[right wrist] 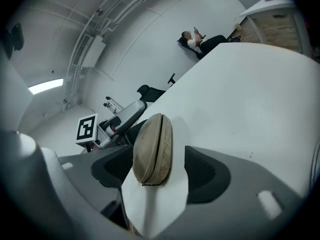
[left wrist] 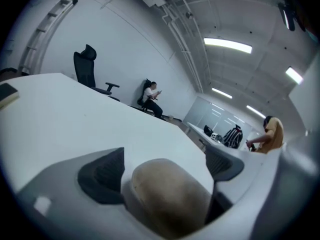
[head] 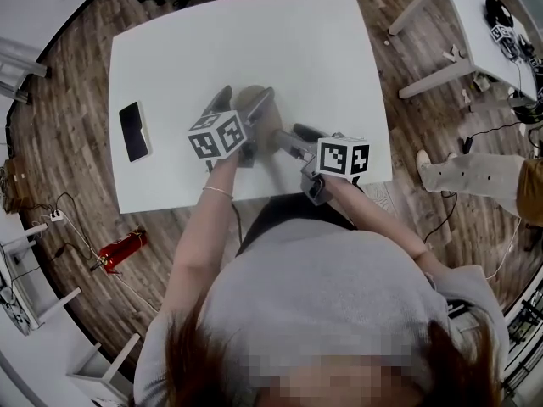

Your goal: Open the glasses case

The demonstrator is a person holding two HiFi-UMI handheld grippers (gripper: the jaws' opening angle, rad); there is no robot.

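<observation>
Case (head: 257, 115): closed, lying on table (head: 297, 41), seam unparted (no progress showing). Left gripper (left wrist: 165, 171), right gripper (right wrist: 160, 170): jaws wide, straddling case ends, pads not pressing. Remaining: clamp one half, pry other up.

A white table (head: 170, 75) stands on wood-plank floor (head: 76, 117), a black office chair (left wrist: 86, 69) by the white wall (left wrist: 125, 39), strip lights (left wrist: 227, 45) overhead.

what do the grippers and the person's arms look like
The left gripper and right gripper are pale grey with dark ribbed pads and a white cube of black square markers. The person wears a grey top and a thin bracelet on the left wrist.
</observation>
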